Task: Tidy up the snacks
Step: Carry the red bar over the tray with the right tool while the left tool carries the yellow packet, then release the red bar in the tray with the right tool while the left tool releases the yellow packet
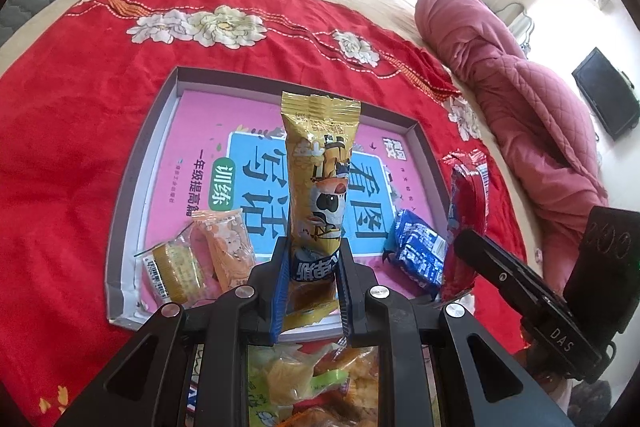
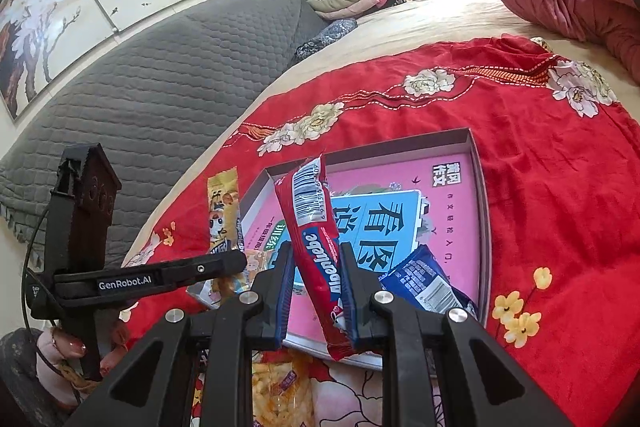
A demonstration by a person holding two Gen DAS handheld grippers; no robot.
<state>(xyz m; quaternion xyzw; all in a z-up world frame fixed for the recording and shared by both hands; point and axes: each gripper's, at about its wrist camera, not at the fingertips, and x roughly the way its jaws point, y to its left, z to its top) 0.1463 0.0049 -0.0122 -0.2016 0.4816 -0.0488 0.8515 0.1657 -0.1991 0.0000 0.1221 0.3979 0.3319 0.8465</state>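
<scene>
My left gripper [image 1: 312, 263] is shut on a yellow snack packet [image 1: 318, 167] with a cartoon face and holds it upright over the shallow grey box [image 1: 120, 211]. My right gripper [image 2: 314, 267] is shut on a red Alpenliebe packet [image 2: 310, 223], also above the box [image 2: 484, 219]; this packet shows at the right in the left wrist view [image 1: 466, 203]. The yellow packet shows at the left in the right wrist view [image 2: 224, 215]. In the box lie a blue packet [image 1: 418, 251], an orange packet [image 1: 226, 243] and a clear-wrapped brown snack [image 1: 176, 267]. The box floor is a pink book cover.
The box sits on a red flowered cloth [image 1: 60, 167] on a bed. A pink quilt [image 1: 512, 75] is bunched at the right. A grey padded headboard [image 2: 152, 87] stands behind. A bag of more snacks [image 1: 320, 387] lies below my left gripper, and another [image 2: 276, 391] below my right.
</scene>
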